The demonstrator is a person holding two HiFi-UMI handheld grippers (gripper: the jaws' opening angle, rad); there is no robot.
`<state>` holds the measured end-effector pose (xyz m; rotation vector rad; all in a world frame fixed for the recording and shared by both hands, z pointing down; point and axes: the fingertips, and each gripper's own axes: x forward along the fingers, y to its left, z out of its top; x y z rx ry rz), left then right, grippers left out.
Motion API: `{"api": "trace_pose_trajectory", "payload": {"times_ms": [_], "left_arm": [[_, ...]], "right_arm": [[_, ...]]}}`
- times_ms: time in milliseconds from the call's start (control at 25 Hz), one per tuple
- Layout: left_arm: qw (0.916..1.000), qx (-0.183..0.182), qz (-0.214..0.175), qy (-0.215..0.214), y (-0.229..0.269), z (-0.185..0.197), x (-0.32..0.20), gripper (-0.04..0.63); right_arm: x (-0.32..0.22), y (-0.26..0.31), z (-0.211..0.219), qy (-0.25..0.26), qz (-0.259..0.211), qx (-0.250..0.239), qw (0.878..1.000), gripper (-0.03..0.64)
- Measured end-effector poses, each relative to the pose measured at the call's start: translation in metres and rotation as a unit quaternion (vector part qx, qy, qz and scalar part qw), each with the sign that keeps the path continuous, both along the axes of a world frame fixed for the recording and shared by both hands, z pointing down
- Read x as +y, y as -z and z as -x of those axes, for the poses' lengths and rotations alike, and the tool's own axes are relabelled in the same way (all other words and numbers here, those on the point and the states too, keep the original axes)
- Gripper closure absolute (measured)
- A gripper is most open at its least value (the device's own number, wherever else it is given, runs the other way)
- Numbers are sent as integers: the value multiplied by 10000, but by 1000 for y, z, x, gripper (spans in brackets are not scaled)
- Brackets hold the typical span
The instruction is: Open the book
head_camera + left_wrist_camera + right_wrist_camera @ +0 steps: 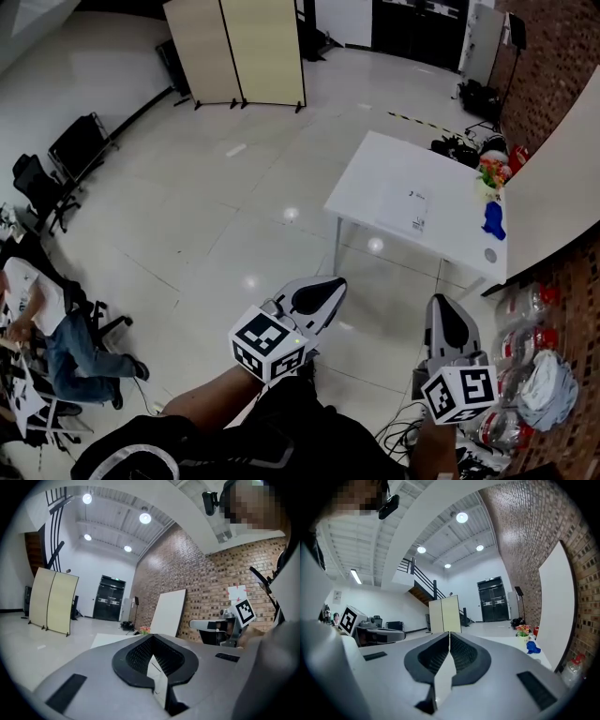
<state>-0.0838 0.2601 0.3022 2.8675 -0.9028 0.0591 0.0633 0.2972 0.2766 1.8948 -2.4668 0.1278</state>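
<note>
Ahead on white table (370, 178) we spot book (410, 208), head view only. Gripper views: left gripper (151, 637), right gripper (449, 634) both clenched, empty. Flowers (494, 172), blue thing (494, 220) near book; floor (234, 216) between.

I can read no words, numbers or brand names anywhere from here. The book (410, 207) lying on the white bench (366, 178) carries a small dark mark and faint lines of print, too small for me to make out. The cubes (269, 345) on my left hand-held gripper (323, 289) and right hand-held gripper (448, 314) bear only black-and-white square marker patterns, not lettering.
</note>
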Motion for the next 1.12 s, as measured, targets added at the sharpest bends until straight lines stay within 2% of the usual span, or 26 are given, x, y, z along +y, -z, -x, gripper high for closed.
{"api": "trace_pose_trajectory", "payload": {"times_ms": [200,480,600,800,1120], "left_arm": [[9998,122,-39,-178,-2,-10,-65,597],[9988,63,-32,-482,-5,-11,-164,597],[9981,150,18,-591,-8,-10,-199,597],[9980,246,244,-536,-19,-10,-257,597],[9981,174,410,-419,-39,-43,-336,597]], "right_arm": [[-63,-1,-11,-228,-27,115,9997,614],[-165,2,-3,-401,-39,65,9992,613],[-204,-2,0,-494,7,103,9987,613],[-259,-11,-4,-616,187,139,9978,612],[-340,-31,-39,-603,320,48,9977,612]]}}
